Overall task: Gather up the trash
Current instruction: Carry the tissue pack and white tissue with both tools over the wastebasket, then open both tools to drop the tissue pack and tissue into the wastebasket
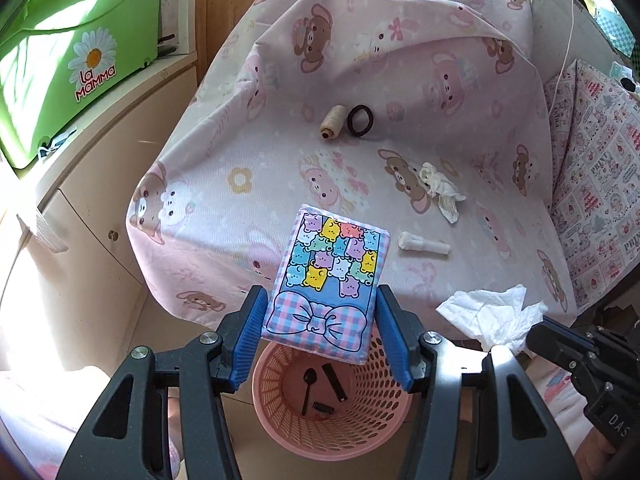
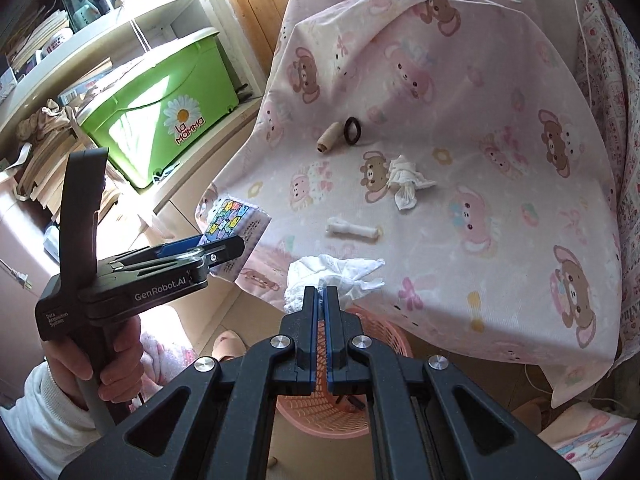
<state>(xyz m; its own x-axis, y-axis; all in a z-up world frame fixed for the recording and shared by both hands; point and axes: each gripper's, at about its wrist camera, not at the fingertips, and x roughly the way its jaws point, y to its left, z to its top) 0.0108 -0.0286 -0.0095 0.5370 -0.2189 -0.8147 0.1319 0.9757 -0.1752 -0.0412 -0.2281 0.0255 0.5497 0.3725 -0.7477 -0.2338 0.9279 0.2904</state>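
A: What has the left gripper (image 1: 320,312) got?

B: A tissue pack (image 1: 326,280), pinched between its blue pads (image 1: 250,328), hanging above the pink basket (image 1: 380,412) on the floor.

A: And the right gripper (image 2: 321,300)?

B: Jaws clamped tight on a white tissue (image 2: 332,276), just over the basket's rim, at the edge of the bed (image 2: 460,220).

A: What's in the basket?

B: A black spoon (image 1: 308,388) and two dark bits (too small to tell).

A: On the bed?

B: A crumpled wad (image 1: 438,190), a white tube (image 1: 424,245), a thread spool (image 1: 333,121) beside a dark hair tie (image 1: 359,120).
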